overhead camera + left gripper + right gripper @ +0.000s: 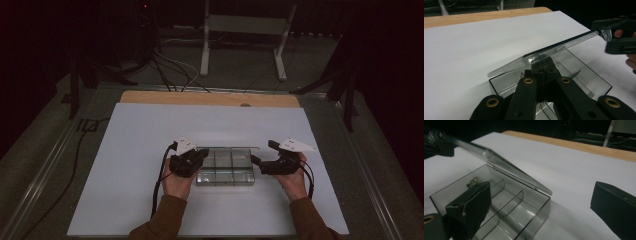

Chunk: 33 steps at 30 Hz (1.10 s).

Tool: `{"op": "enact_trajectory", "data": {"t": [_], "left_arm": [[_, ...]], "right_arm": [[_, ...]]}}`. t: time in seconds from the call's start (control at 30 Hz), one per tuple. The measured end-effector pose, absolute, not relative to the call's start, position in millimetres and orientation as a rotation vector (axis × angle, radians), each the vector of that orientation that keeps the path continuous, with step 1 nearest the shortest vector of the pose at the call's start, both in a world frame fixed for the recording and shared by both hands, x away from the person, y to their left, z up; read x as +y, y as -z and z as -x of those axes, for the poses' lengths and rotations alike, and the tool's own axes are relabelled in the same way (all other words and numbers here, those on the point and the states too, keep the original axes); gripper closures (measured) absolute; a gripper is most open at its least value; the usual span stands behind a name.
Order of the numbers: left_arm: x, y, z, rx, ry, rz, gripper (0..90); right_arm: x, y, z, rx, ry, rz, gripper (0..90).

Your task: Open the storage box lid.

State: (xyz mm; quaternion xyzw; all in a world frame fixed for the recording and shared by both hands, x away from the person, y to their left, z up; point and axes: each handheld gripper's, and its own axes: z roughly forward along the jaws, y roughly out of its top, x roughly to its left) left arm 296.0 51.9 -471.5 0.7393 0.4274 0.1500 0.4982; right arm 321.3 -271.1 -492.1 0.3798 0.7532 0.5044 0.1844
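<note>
Underneath it all, a wooden tabletop, bare only along a strip at the far edge. Over nearly the whole of it, a white sheet, flat and smooth. Beyond the far edge, on the dark floor, a pale metal stand and a tangle of cables.

Toward the near middle of the sheet, between the two hands, a clear plastic box, long side across, resting flat. Inside, thin curved dividers splitting it into compartments. Above the box, its clear lid, hinged along the far long wall and tilted up, its free edge well off the rim and the compartments open to view.

At the left end of the box, the left claw: clenched, jaws pinched together on the edge of the lid and holding it raised, as seen in the left gripper view. Behind it, the left hand, with a brown sleeve running in from the bottom of the high view.

At the right end of the box, the right claw: released, jaws spread wide. In the right gripper view, one jaw low over the near compartments, the other well out over the bare sheet, with the box's end wall and the lid's corner between them and neither pad pressing on anything. Around its body, the right hand, likewise brown-sleeved.
</note>
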Motion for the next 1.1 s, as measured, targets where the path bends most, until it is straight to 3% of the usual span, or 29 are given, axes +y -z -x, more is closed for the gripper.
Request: {"op": "enact_trajectory", "data": {"t": [0.1, 0.13, 0.37, 0.63, 0.8, 0.97, 1.1], "left_arm": [[51, 470, -297, 1.036, -0.366, -1.787, 90.0], [51, 470, -297, 1.036, -0.368, -1.786, 90.0], [50, 470, -299, 1.041, -0.363, -1.779, 90.0], [50, 470, -301, 1.040, -0.359, -1.779, 90.0], [50, 473, -298, 1.027, -0.364, -1.792, 83.9], [54, 482, -291, 1.050, -0.393, -1.808, 68.1], [56, 493, -287, 1.078, -0.429, -1.846, 63.2]], "right_arm": [[-266, 495, -329, 2.135, -1.411, -1.063, 9.4], [-263, 497, -334, 2.144, -1.409, -1.052, 15.4], [-251, 503, -349, 2.184, -1.374, -1.009, 25.1], [-236, 506, -356, 2.248, -1.363, -0.909, 46.9], [-235, 507, -356, 2.244, -1.373, -0.910, 48.2], [-235, 507, -357, 2.243, -1.374, -0.908, 48.9], [-235, 507, -358, 2.242, -1.382, -0.915, 49.2]]}}
